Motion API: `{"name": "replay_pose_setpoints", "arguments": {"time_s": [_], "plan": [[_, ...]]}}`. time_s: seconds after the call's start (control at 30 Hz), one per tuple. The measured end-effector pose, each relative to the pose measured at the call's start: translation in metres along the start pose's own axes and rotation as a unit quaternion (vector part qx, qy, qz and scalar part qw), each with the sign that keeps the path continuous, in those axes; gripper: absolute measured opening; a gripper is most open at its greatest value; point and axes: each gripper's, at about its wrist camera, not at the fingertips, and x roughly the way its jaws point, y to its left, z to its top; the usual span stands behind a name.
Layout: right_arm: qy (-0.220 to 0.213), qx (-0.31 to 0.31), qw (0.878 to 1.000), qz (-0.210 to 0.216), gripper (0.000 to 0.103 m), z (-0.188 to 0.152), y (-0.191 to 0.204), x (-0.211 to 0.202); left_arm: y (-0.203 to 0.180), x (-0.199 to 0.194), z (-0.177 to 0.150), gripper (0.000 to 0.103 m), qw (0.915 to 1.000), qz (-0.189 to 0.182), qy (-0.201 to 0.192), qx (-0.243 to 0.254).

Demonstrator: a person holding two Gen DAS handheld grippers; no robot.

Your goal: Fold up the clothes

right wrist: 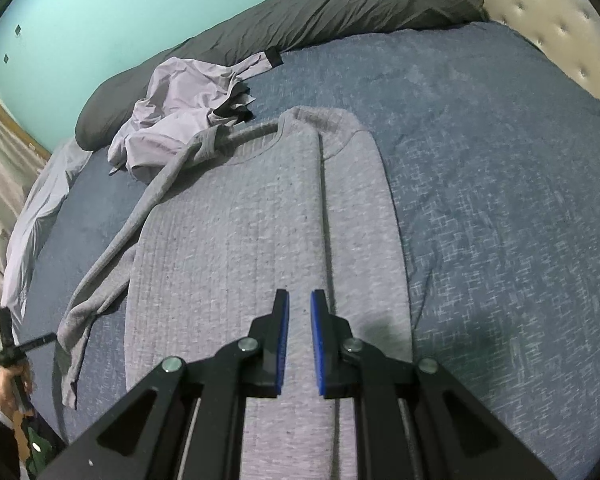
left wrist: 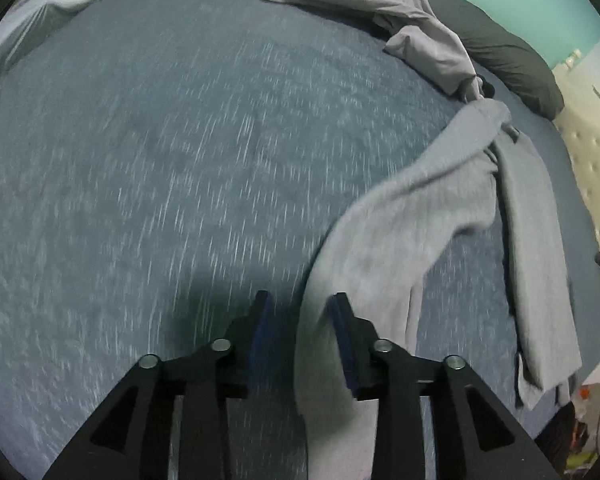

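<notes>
Grey knit sweater (right wrist: pixel 236 240) lies flat on the blue bedspread (right wrist: pixel 500 200), neckline toward the dark grey pillow (right wrist: pixel 300 12) at the far edge. One side panel already folded in over the body, making a straight lengthwise crease; the opposite sleeve (right wrist: pixel 112 248) trails loose off the side onto the bedspread. A crumpled lilac garment (right wrist: pixel 172 120) sits just beyond the collar, touching the pillow. Right gripper (right wrist: pixel 299 340) poised over the sweater's lower body beside the crease, fingers narrow with a slim gap and no cloth pinched between them. Left gripper (left wrist: pixel 300 340) hangs over the sleeve end; jaws partly apart, the grey fabric (left wrist: pixel 380 232) lying in the gap between the pads, nearer the right-hand finger (left wrist: pixel 342 332), not clamped. Left wrist view is motion-blurred across the bedspread. In the right wrist view the person's hand (right wrist: pixel 10 384) shows at the lower left edge, wrapped round a black handle. Tufted cream headboard (right wrist: pixel 560 40) behind the pillow, teal wall (right wrist: pixel 120 8) above.
</notes>
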Motion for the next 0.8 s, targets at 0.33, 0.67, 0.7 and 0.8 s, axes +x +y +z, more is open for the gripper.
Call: {"name": "replay_pose_setpoints", "arguments": {"time_s": [0.33, 0.67, 0.7, 0.8], "plan": [[0.005, -0.007, 1.000, 0.006, 0.010, -0.006, 0.016, 0.005, 0.017, 0.009, -0.041, 0.038, 0.9986, -0.048, 0.013, -0.019], [0.013, -0.007, 1.000, 0.011, 0.010, -0.010, 0.022, 0.011, -0.001, -0.002, -0.046, 0.007, 0.9993, -0.021, 0.003, 0.030], [0.014, -0.007, 1.000, 0.011, 0.010, -0.010, 0.023, 0.012, 0.000, -0.009, -0.044, 0.007, 0.9993, -0.018, -0.001, 0.031], [0.015, -0.007, 1.000, 0.012, 0.010, -0.009, 0.024, 0.015, 0.010, -0.027, -0.034, 0.006, 0.9992, 0.008, -0.015, 0.036]]}}
